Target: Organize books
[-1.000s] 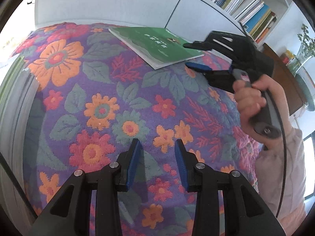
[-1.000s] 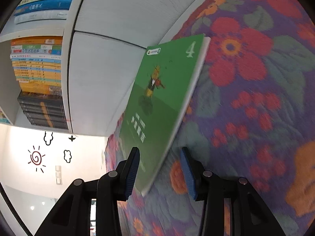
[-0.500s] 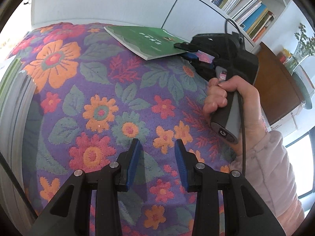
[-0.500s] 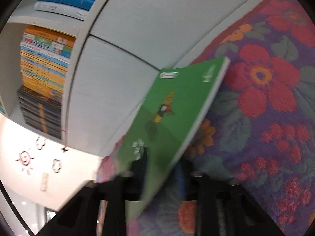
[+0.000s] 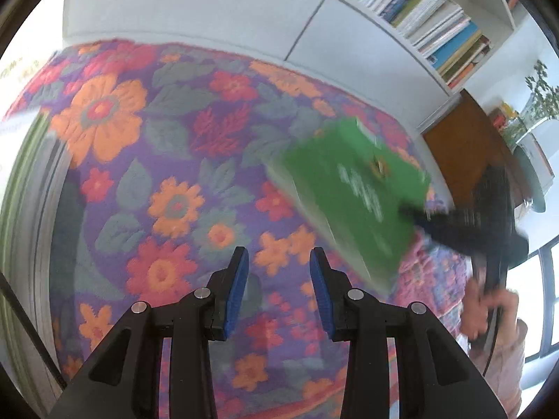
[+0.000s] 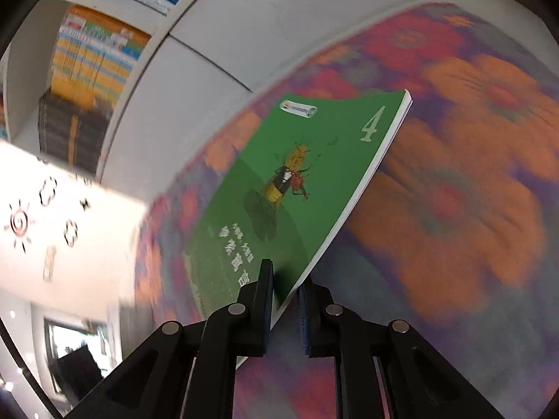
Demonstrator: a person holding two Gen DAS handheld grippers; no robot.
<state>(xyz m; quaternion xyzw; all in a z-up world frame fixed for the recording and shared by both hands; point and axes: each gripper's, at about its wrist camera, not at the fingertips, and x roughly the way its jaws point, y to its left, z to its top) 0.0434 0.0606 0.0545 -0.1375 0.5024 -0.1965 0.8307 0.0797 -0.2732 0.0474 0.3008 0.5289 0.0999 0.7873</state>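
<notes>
Your right gripper (image 6: 283, 300) is clamped on the green book (image 6: 304, 188) at its near edge, close to a corner, one finger on the cover and the other under the pages. That is why the book hangs out in front of the fingers like a flag, clear of the floral cloth (image 6: 454, 209) rather than lying on it; in the left view the same book (image 5: 353, 195) is tilted and blurred above the cloth (image 5: 139, 160), with your right hand (image 5: 489, 317) low at the side. A thin paperback gripped at one edge will sag and swing, so I judge the pinch is placed near the spine side to keep the pages from fanning, though I cannot tell that for sure

Your left gripper (image 5: 277, 289) hovers over the cloth with its fingers apart and nothing between them, probably waiting to steady or take the book

The shelves (image 5: 429, 28) behind the cloth hold rows of books (image 6: 94, 52), so the green one most likely belongs there. Expect to need the free edge supported before you slot it in, since a corner grip gives little control of its angle
</notes>
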